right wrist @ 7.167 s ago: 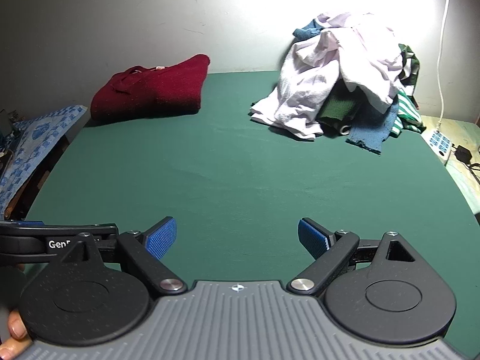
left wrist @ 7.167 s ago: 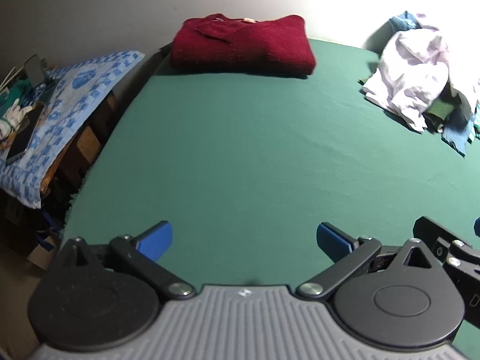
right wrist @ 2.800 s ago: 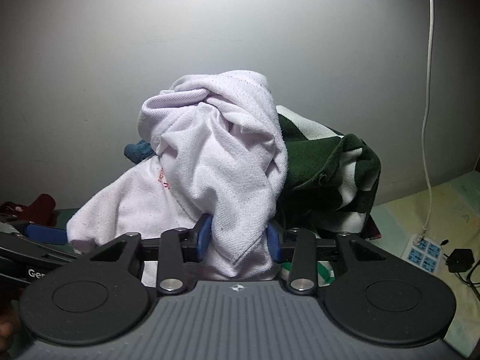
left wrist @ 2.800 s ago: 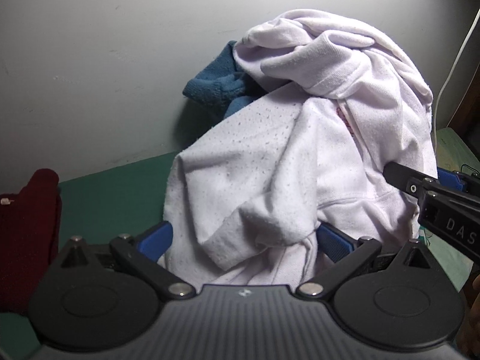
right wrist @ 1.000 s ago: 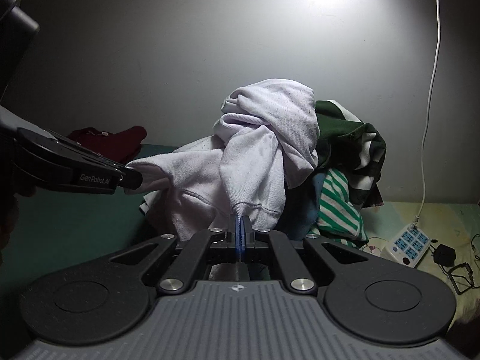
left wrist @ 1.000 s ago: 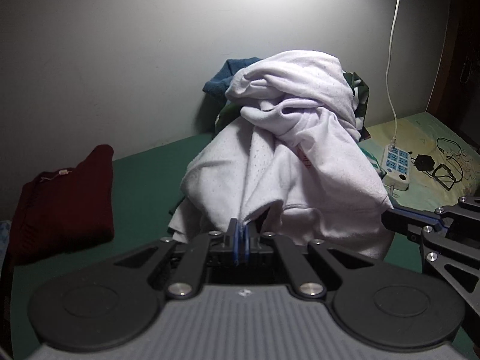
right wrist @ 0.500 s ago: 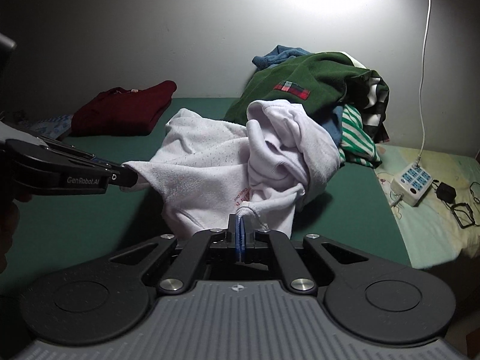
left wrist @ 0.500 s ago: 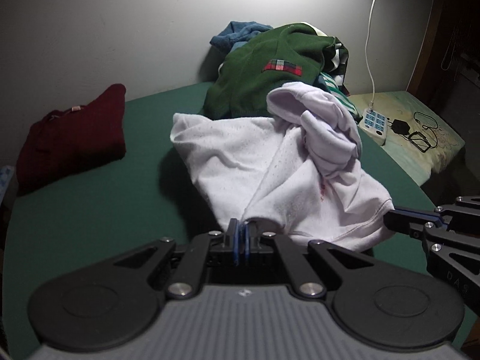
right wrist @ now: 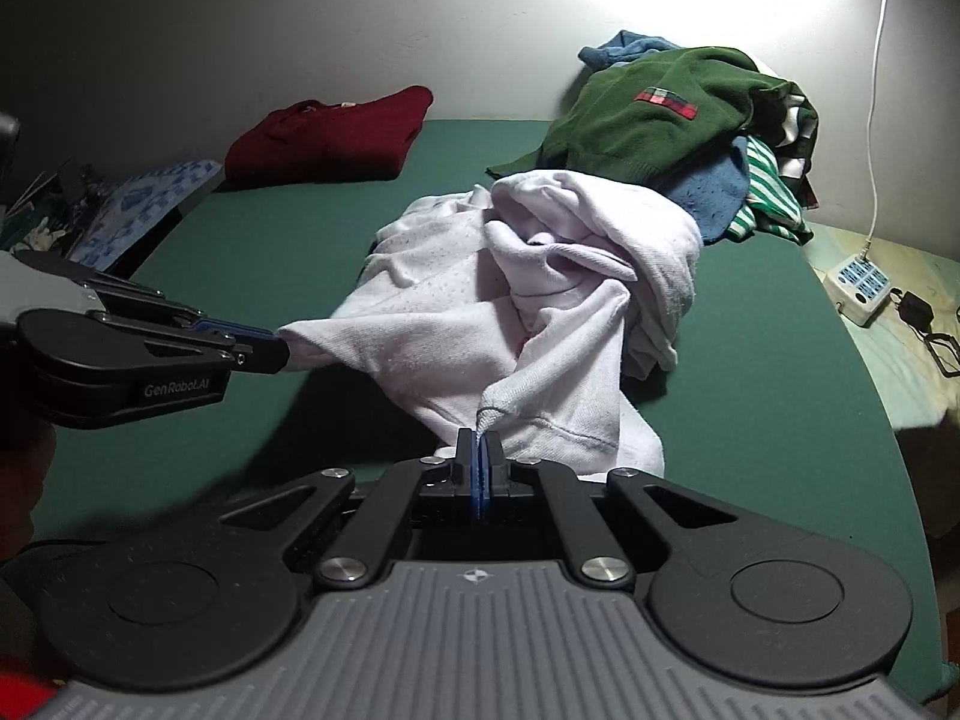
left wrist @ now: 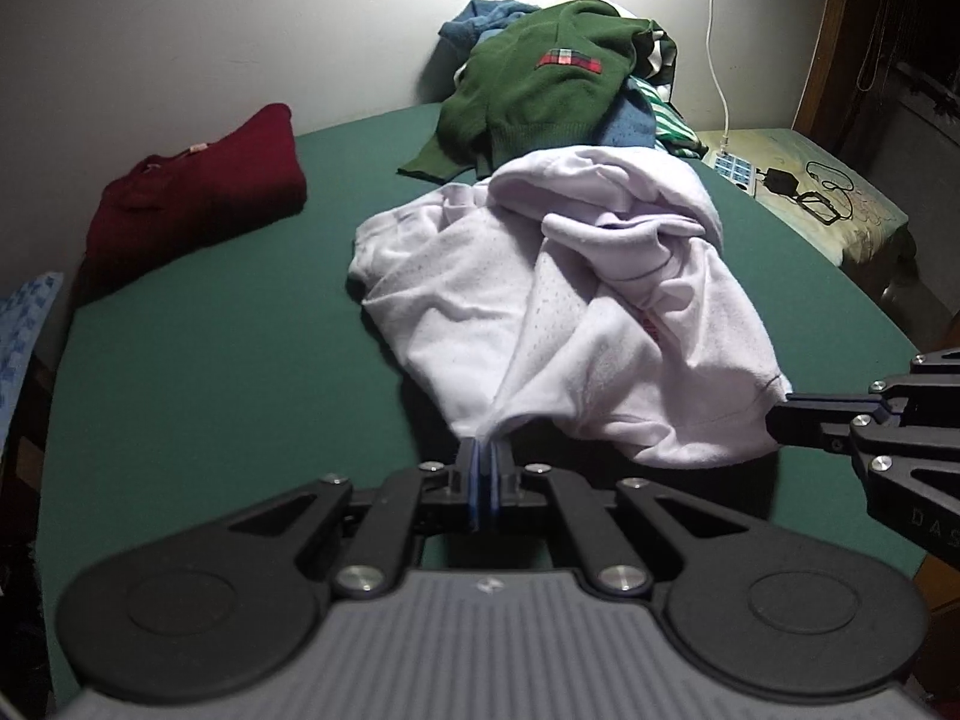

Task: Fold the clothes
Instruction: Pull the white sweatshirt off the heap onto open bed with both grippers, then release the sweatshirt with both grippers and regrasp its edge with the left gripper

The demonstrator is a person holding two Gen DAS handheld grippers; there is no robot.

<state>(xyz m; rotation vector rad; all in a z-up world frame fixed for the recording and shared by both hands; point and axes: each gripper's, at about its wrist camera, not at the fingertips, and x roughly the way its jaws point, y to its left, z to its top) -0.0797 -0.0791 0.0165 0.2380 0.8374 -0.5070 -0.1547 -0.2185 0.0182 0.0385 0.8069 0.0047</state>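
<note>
Pinching a corner each, the left gripper (left wrist: pixel 483 468) and the right gripper (right wrist: pixel 480 468) are both clamped on the hem of the pale lilac shirt (left wrist: pixel 540 324), jaws pressed together with only a sliver of cloth between the blue pads. The shirt lies bunched on the green table (left wrist: pixel 210 372), its near edge drawn taut between the two grips and the rest heaped in soft rolls behind. It looks light, limp and not slippery: knit cotton that will sag wherever it is unsupported, so the sensible holds are hem corners or shoulder seams, spread wide to pull it flat. The present grips seem close together along the hem, and one may need moving outward.

Beyond the shirt, touching its far edge, sits the pile of unfolded clothes, topped by a green sweater (left wrist: pixel 540 90) with blue and striped pieces under it. Left of the shirt, well apart, a folded dark red sweater (left wrist: pixel 198 204) rests by the wall.
</note>
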